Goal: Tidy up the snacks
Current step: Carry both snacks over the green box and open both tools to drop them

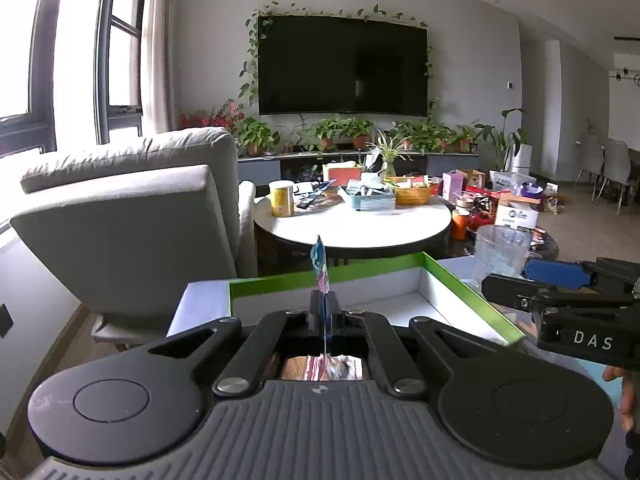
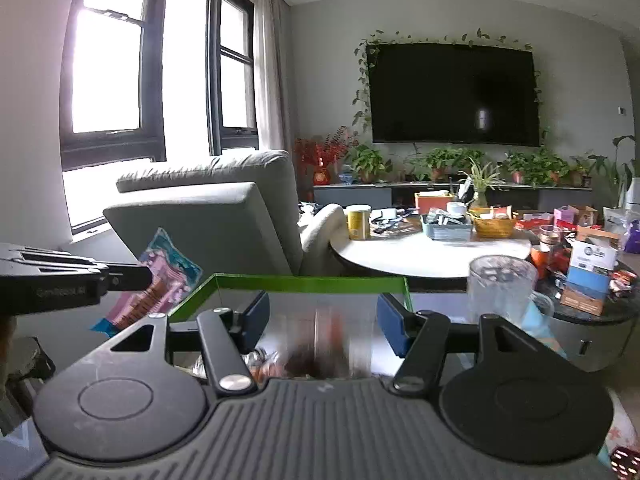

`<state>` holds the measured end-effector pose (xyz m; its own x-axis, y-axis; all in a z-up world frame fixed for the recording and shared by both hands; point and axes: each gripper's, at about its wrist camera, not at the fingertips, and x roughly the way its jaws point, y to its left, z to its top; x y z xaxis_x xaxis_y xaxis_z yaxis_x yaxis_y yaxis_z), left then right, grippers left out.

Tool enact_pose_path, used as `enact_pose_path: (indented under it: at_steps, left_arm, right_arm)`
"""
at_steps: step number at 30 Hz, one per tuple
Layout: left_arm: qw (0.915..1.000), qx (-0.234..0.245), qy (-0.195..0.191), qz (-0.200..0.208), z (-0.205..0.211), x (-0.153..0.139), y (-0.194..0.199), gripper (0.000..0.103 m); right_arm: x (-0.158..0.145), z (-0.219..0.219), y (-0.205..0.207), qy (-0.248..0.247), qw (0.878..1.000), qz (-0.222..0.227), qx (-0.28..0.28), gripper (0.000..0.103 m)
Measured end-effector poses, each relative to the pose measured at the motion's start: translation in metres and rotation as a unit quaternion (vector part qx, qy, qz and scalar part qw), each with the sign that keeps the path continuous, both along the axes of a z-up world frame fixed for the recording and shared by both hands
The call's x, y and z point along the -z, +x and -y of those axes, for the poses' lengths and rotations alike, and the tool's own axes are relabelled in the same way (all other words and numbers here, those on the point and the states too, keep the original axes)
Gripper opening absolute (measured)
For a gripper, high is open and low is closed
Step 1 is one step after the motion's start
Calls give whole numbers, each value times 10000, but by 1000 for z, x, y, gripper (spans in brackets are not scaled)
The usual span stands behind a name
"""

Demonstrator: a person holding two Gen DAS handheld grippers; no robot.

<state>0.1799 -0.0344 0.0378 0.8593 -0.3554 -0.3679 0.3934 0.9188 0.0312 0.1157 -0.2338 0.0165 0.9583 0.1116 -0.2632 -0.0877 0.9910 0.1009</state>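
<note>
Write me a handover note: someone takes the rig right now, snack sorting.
Left tongs: shut on a flat pink-and-blue snack packet, held on edge near the green-rimmed box.
Right tongs: open; something blurred shows between the pads, cannot tell whether it is gripped.
Box: no snacks visible on the part of its white floor in view.
Clear plastic cup stands beside the box.
Done: packet picked up.
Left: place it in the box, then presumably more snacks from the cluttered round table.
</note>
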Motion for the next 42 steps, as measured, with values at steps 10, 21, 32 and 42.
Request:
enact_pose_path:
  at_steps: [10,21,32,42]
  left_arm:
    - [9995,-193,134,-203,18,14,56,1]
    - [9985,-127,8,-535,11,32,55,1]
    - [9984,-153,-106,-526,-2,27,27,1]
    - [9979,-264,-254,-527,-15,28,17,1]
  right_arm:
    - [10,17,31,-34,9999,-126,93,63]
    - [62,42,-60,231,9883,-1472,-335,85]
    - [78,-7,-71,724,9780,-1933,-317,91]
    - [81,-1,-70,501,9761,-2095,272,66]
